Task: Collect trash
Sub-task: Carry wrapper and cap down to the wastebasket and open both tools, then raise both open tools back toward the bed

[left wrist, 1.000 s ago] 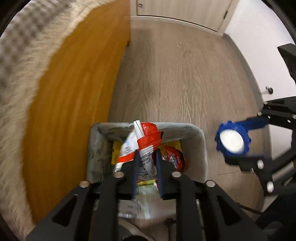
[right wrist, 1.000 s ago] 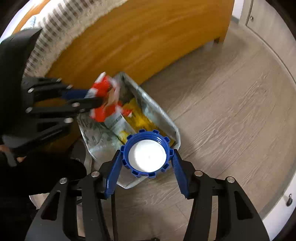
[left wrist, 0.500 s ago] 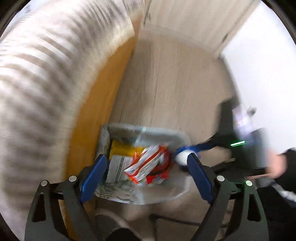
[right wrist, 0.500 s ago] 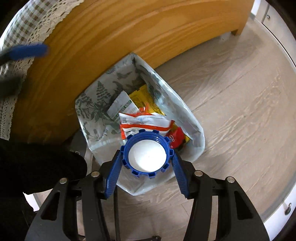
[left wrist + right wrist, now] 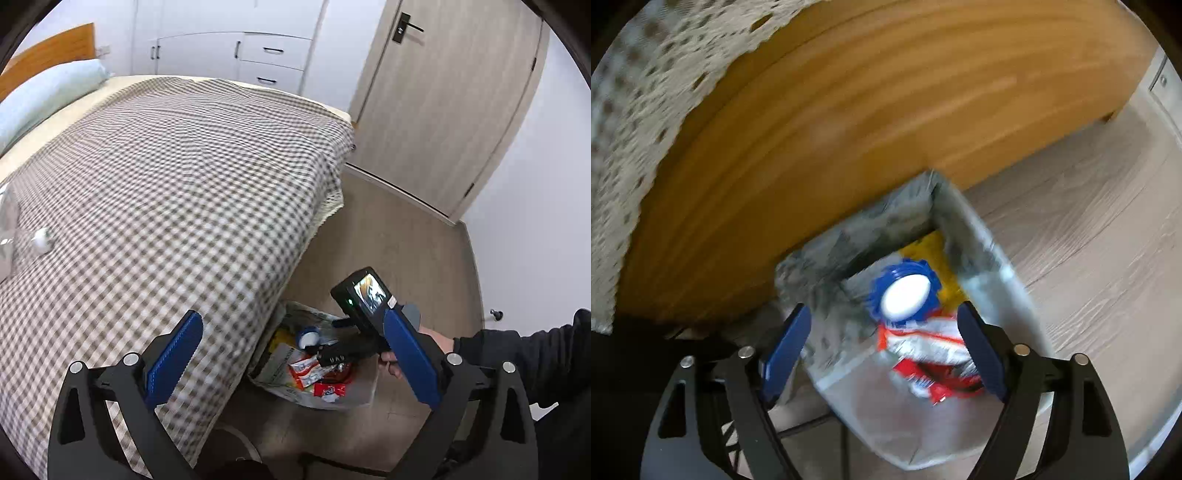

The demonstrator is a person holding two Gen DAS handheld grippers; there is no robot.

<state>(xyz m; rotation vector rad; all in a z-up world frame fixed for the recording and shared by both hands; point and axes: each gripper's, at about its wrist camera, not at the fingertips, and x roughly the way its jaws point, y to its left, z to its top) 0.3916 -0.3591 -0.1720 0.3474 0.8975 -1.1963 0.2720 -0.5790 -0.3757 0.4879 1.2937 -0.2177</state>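
Blue cap dropping into bin, both my claws empty.

Blue cap (image 5: 905, 293) sits free inside the bin (image 5: 993, 258), over red-white wrappers (image 5: 931, 347), beside the bed frame (image 5: 820, 122). My right claw (image 5: 884, 347) is above the bin, jaws opening, touching nothing. My left claw (image 5: 291, 358) is opening wide over the checked bed cover (image 5: 166, 184).

A blue ribbed cap (image 5: 905, 293) with a white round top sits tilted inside the open trash bag (image 5: 993, 254), above a red-and-white wrapper (image 5: 923, 339) and a yellow packet (image 5: 932, 247). The bag, pale with a grey leaf print, stands on the wood floor just beside the bed's wooden side. In the left wrist view the cap (image 5: 308, 336) lies near the bag's (image 5: 354, 391) far edge, among crumpled wrappers (image 5: 310, 371).
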